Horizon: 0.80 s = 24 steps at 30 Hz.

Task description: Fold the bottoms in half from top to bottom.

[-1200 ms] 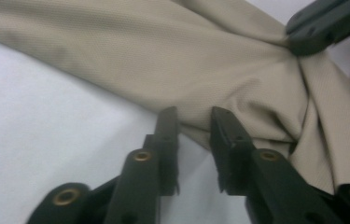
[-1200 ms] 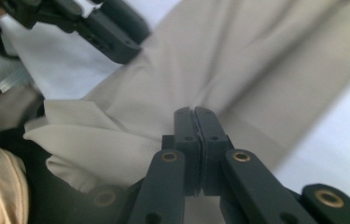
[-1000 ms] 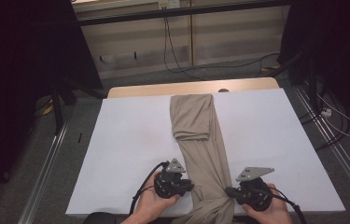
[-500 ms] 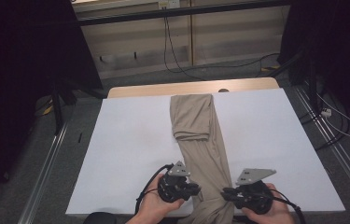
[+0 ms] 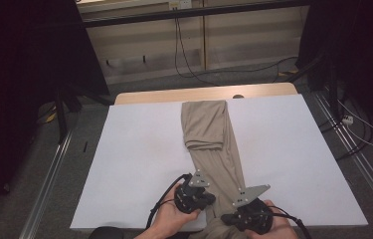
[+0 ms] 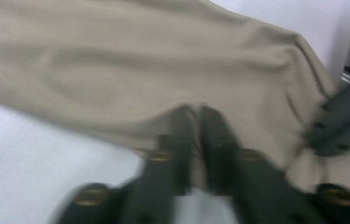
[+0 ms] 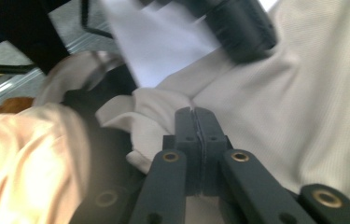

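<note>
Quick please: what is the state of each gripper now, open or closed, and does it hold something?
Left gripper: closed on the near edge of the beige trousers.
Right gripper: closed, pinching the same trousers at their near end.

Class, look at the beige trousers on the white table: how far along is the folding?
Done: the far end of the trousers is folded over itself. In hand: left gripper and right gripper are both shut on the near end. Left: carrying that end over.
</note>
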### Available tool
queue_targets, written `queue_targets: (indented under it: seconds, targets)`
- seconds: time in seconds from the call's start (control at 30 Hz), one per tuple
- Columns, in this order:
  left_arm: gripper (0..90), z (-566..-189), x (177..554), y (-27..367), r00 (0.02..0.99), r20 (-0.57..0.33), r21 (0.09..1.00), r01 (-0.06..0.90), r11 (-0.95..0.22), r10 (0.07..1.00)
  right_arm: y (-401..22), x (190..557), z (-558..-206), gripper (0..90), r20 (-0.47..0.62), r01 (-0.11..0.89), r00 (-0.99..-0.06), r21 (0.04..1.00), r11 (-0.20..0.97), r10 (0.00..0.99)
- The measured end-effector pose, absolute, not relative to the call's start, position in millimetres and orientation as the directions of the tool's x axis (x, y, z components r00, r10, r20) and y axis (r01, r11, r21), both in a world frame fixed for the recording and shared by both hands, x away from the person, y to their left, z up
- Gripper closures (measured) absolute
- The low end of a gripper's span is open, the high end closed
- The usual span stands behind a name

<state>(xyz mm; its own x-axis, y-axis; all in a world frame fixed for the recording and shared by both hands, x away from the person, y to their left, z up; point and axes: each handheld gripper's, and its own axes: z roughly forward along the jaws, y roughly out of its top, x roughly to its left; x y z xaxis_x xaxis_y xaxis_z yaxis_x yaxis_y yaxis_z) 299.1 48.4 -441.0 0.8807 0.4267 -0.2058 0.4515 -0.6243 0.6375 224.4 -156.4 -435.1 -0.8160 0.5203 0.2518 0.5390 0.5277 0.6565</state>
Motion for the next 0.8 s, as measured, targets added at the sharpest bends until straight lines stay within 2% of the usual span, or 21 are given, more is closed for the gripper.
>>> queue_targets:
  seconds: [0.27,0.4,0.5,0.67,0.8]
  targets:
    - [90.0,-424,298,57,0.885,-0.225,0.647,0.448,-0.617,0.407,-189,210,-434,90.0,0.305,0.581,-0.784,0.668,0.465,0.541]
    - [90.0,-417,292,61,0.891,-0.218,0.643,0.439,-0.628,0.399,-193,204,-438,89.4,0.302,0.581,-0.788,0.652,0.487,0.537]
    - [90.0,-418,291,68,0.889,-0.207,0.632,0.440,-0.638,0.408,-191,203,-439,81.3,0.321,0.581,-0.797,0.639,0.504,0.512]
    - [89.8,-428,294,77,0.869,-0.280,0.603,0.489,-0.630,0.407,-198,210,-432,66.7,0.298,0.590,-0.767,0.673,0.445,0.568]
    - [77.5,-425,291,75,0.878,-0.298,0.632,0.475,-0.612,0.374,-205,234,-427,65.2,0.230,0.583,-0.727,0.704,0.406,0.647]
